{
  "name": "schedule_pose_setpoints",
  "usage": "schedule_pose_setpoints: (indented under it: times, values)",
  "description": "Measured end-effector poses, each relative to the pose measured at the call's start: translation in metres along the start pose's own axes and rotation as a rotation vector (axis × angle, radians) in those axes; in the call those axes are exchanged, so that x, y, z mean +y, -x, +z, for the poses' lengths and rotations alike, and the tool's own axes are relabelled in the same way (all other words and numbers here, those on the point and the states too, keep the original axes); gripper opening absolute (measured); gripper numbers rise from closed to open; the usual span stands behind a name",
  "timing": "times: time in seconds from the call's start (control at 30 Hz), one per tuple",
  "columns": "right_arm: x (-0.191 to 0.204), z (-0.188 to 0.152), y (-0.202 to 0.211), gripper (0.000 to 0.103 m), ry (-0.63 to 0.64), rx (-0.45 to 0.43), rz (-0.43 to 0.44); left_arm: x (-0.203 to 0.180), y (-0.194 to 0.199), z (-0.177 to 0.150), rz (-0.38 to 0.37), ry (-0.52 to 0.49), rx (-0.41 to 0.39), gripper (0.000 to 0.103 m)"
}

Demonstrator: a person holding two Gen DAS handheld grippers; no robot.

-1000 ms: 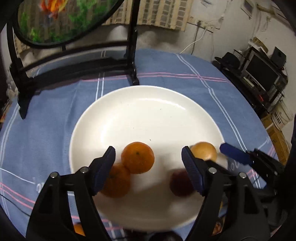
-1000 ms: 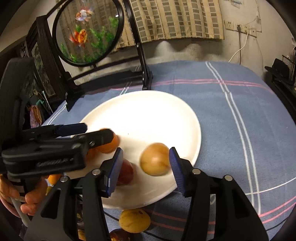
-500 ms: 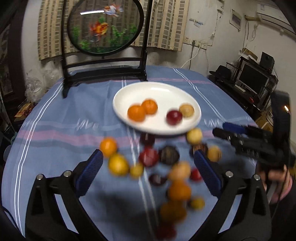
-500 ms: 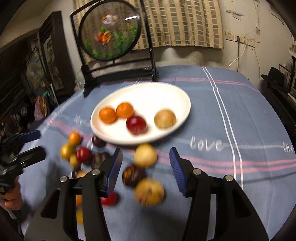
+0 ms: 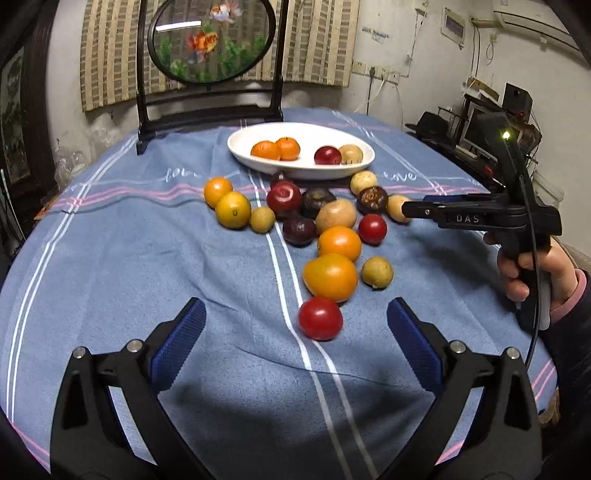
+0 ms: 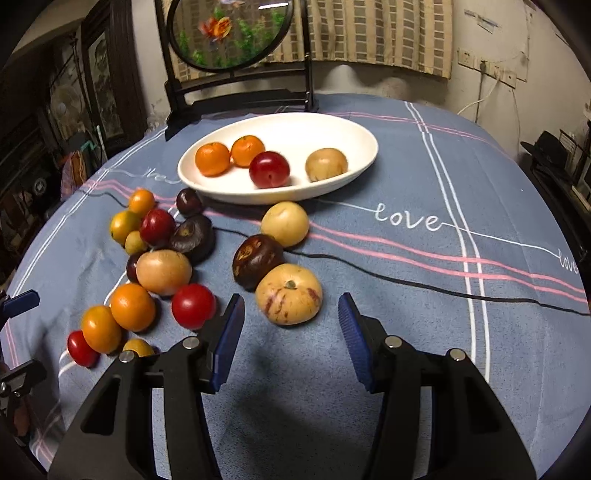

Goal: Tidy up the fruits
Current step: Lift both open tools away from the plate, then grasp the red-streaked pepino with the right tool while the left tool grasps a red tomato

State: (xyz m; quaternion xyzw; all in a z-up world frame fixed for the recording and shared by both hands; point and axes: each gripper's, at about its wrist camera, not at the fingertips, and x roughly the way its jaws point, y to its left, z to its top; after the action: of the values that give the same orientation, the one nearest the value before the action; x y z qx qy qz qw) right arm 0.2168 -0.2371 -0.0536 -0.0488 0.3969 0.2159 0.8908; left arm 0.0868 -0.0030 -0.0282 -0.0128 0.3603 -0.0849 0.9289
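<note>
A white plate (image 5: 354, 170) (image 6: 354, 133) at the far middle of the table holds two oranges (image 6: 212, 158), a red plum (image 6: 269, 169) and a tan fruit (image 6: 325, 164). Several loose fruits lie on the blue cloth in front of it. My left gripper (image 5: 295, 341) is open and empty, just short of a red tomato (image 5: 320, 318). My right gripper (image 6: 290, 345) is open and empty, just short of a striped yellow fruit (image 6: 289, 299). The right gripper also shows in the left wrist view (image 5: 412, 209), near the right side of the pile.
A black stand with a round goldfish panel (image 5: 210, 38) (image 6: 229, 31) stands behind the plate. The round table's edge curves off on both sides. Shelves with electronics (image 5: 480, 129) are at the far right.
Both grippers have pulled back from over the plate toward the near edge of the table. The loose fruit pile has come into view. The fruits on the plate stay put.
</note>
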Motion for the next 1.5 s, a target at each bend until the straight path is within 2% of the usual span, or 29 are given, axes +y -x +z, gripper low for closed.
schedule_pose_setpoints:
  times: [0.27, 0.4, 0.77, 0.93, 1.0, 1.07, 1.17, 1.27, 1.37, 1.5]
  values:
    - [0.011, 0.002, -0.014, 0.054, 0.065, 0.02, -0.034, -0.011, -0.003, -0.002, 0.021, -0.05, 0.02, 0.1]
    - [0.012, 0.004, -0.02, 0.053, 0.08, 0.026, -0.052, -0.01, -0.003, -0.002, 0.017, -0.04, 0.02, 0.1]
    - [0.013, 0.006, -0.029, 0.042, 0.089, 0.039, -0.078, -0.007, -0.004, -0.002, 0.011, -0.03, 0.029, 0.1]
    - [0.008, 0.005, -0.019, 0.042, 0.057, 0.017, -0.062, -0.008, -0.006, -0.002, -0.016, -0.034, 0.04, 0.099]
    - [0.004, 0.005, -0.012, 0.042, 0.033, -0.01, -0.059, -0.008, -0.008, -0.001, -0.043, -0.036, 0.049, 0.094]
    - [-0.001, 0.006, -0.005, 0.042, 0.0, -0.034, -0.053, -0.006, -0.013, 0.0, -0.075, -0.029, 0.073, 0.078]
    - [-0.007, 0.006, 0.0, 0.042, -0.04, -0.042, -0.042, -0.003, -0.023, 0.001, -0.077, -0.012, 0.119, 0.062]
    - [-0.009, 0.006, 0.003, 0.042, -0.049, -0.043, -0.039, -0.01, -0.026, 0.003, -0.059, -0.039, 0.128, 0.059]
    - [-0.008, 0.005, 0.004, 0.042, -0.051, -0.042, -0.025, -0.019, -0.03, 0.003, -0.047, -0.088, 0.144, 0.049]
    - [-0.008, 0.005, 0.006, 0.042, -0.052, -0.045, -0.022, -0.021, -0.035, 0.002, -0.038, -0.102, 0.166, 0.043]
